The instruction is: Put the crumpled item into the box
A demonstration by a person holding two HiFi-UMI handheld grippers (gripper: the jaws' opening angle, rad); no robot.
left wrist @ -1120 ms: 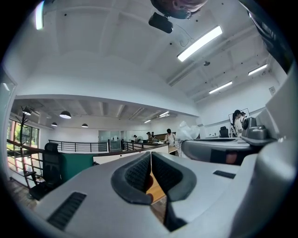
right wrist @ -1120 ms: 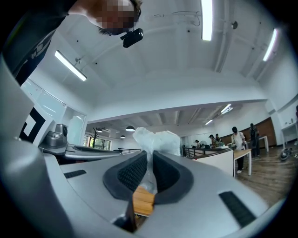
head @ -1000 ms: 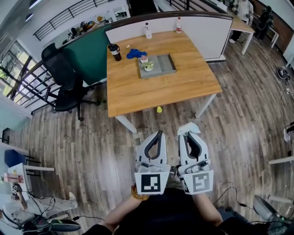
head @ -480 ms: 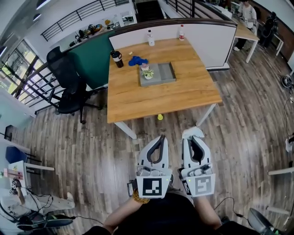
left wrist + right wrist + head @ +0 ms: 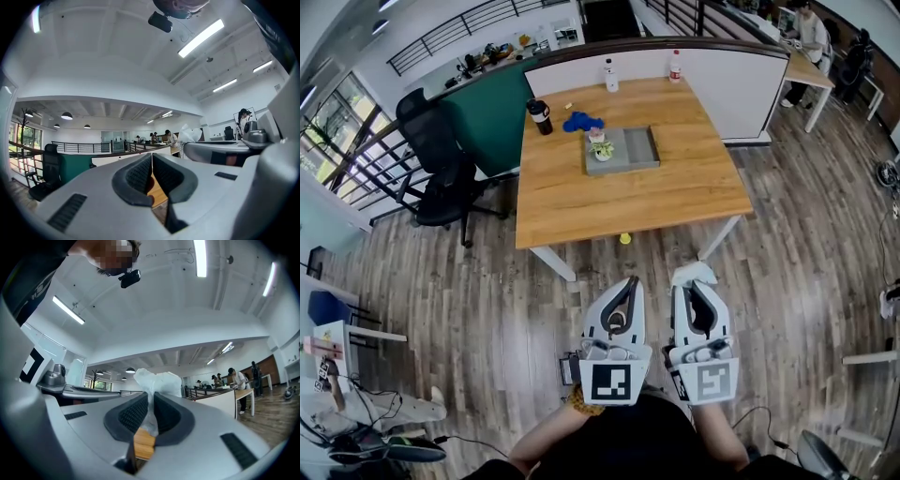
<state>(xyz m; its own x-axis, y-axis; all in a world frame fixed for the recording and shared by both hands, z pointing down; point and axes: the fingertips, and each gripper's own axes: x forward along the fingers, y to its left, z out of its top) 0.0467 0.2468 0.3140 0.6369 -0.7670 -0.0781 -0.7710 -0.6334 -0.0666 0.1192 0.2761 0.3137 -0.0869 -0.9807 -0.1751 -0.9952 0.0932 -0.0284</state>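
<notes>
My right gripper (image 5: 695, 278) (image 5: 151, 399) is shut on a white crumpled item (image 5: 693, 271) (image 5: 157, 380), which bulges out past its tips. The item (image 5: 189, 135) also shows in the left gripper view, to the right. Beside it my left gripper (image 5: 627, 284) (image 5: 152, 161) is shut with nothing between its jaws. Both are held level over the wooden floor, short of the table. The box (image 5: 639, 150), a shallow grey tray, lies on the wooden table (image 5: 628, 192) well ahead of the grippers. A small potted plant (image 5: 600, 146) stands at the box's left end.
On the table behind the box are a blue object (image 5: 578, 120), a black mug (image 5: 539, 112) and two bottles (image 5: 610, 75) (image 5: 677, 66). A yellow ball (image 5: 624, 238) lies on the floor under the table's near edge. A black office chair (image 5: 441, 183) stands to the left.
Both grippers sit slightly lower in the head view than a second ago, still side by side. The crumpled item stays in the right gripper's jaws.
</notes>
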